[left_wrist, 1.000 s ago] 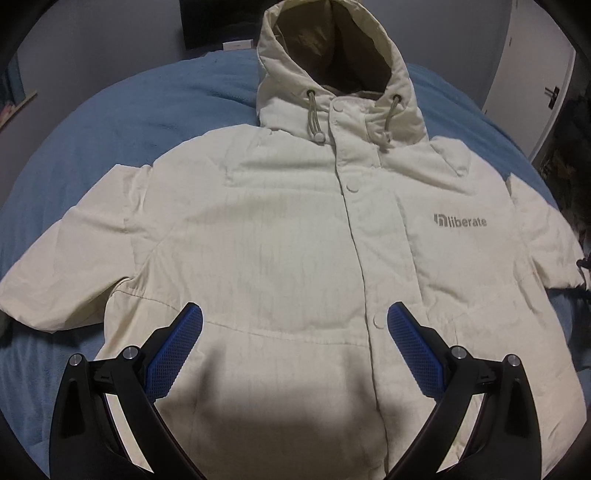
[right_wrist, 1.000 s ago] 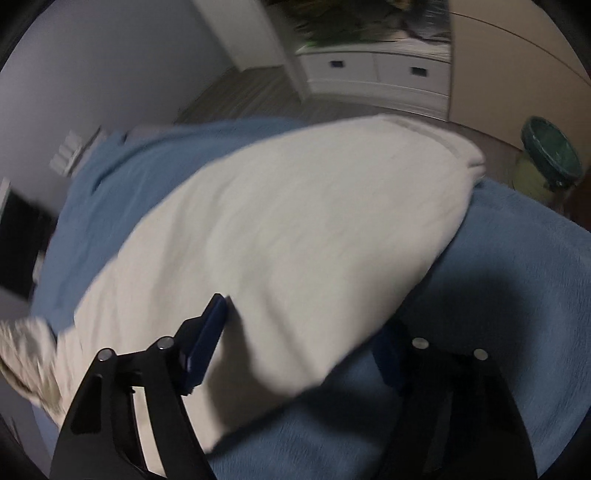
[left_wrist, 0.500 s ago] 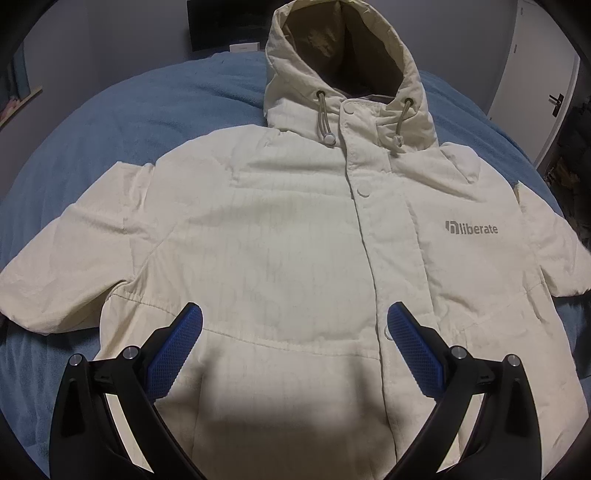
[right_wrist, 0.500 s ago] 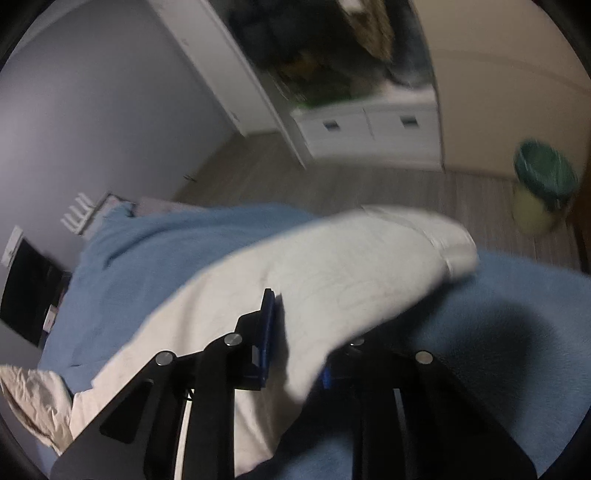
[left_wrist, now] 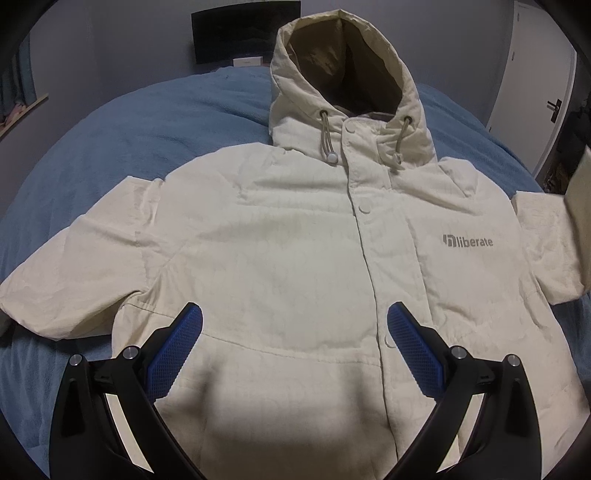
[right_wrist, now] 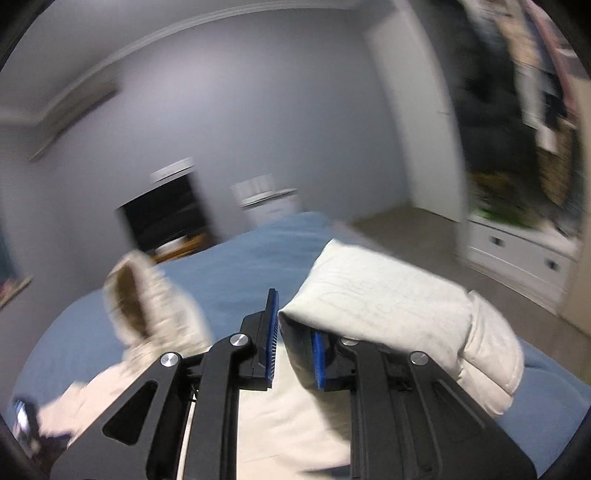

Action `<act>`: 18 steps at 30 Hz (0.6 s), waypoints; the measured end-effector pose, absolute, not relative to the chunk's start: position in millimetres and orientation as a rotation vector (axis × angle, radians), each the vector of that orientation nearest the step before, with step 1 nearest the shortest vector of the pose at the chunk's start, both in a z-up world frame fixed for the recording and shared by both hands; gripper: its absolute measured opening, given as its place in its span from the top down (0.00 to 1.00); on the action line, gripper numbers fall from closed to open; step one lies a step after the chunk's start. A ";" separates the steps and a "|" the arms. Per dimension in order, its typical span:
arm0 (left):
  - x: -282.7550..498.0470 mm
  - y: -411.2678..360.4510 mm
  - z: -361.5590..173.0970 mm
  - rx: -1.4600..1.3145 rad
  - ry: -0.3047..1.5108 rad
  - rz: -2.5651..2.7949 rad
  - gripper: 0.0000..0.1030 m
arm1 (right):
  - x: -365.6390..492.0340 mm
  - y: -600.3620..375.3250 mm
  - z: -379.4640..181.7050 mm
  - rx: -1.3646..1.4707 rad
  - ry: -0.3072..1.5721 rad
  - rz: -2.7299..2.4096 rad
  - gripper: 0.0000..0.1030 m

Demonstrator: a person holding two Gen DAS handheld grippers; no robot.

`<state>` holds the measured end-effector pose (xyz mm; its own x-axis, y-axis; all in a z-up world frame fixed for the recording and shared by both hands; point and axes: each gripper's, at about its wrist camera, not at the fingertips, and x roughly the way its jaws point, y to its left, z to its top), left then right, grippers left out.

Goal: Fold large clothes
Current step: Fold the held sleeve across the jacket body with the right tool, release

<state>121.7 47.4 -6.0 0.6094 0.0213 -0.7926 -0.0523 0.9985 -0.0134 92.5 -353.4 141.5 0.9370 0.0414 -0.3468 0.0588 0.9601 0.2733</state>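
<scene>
A cream hooded jacket (left_wrist: 295, 251) with a grey "liberate" logo lies face up on a blue bed (left_wrist: 147, 125), hood toward the far end. My left gripper (left_wrist: 293, 332) is open and empty, hovering over the jacket's lower front. My right gripper (right_wrist: 293, 339) is shut on the jacket's sleeve (right_wrist: 399, 306) and holds it lifted off the bed; the cuff hangs to the right. The hood (right_wrist: 147, 306) shows blurred at left in the right wrist view. The raised sleeve edge appears at the far right of the left wrist view (left_wrist: 580, 199).
A dark screen (left_wrist: 243, 31) stands against the wall behind the bed. A white door (left_wrist: 532, 85) is at the right. White drawers (right_wrist: 517, 251) and cluttered shelves stand right of the bed. Bare floor lies between them.
My right gripper closed on the sleeve and lifted it up and over toward the jacket body. My left gripper stayed open and drew back slightly.
</scene>
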 end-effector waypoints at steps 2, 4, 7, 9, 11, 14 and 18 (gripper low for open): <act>121.8 48.6 -4.8 -0.035 0.909 0.048 0.06 | 91.4 -318.8 142.5 0.251 0.376 0.073 0.86; 122.8 51.4 -4.9 -0.045 0.910 0.050 0.06 | 95.7 -296.0 141.3 0.239 0.401 0.152 0.87; 123.6 54.3 -6.3 -0.059 0.916 0.052 0.06 | 106.7 -251.8 122.5 0.237 0.479 0.269 0.87; 124.1 55.4 -6.8 -0.064 0.917 0.053 0.06 | 111.5 -230.4 108.7 0.237 0.528 0.328 0.87; 124.3 56.1 -6.8 -0.068 0.915 0.051 0.06 | 115.5 -207.4 92.5 0.229 0.581 0.390 0.87; 124.7 55.7 -8.8 -0.064 0.918 0.047 0.06 | 121.6 -178.8 68.8 0.198 0.652 0.431 0.87; 126.0 54.9 -11.9 -0.056 0.926 0.042 0.06 | 122.6 -169.3 28.3 0.229 0.796 0.432 0.86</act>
<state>126.0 54.9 -11.9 0.6001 0.0123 -0.7998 -0.0601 0.9977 -0.0298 122.6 -169.3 28.3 0.6187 0.4569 -0.6391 -0.2875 0.8887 0.3570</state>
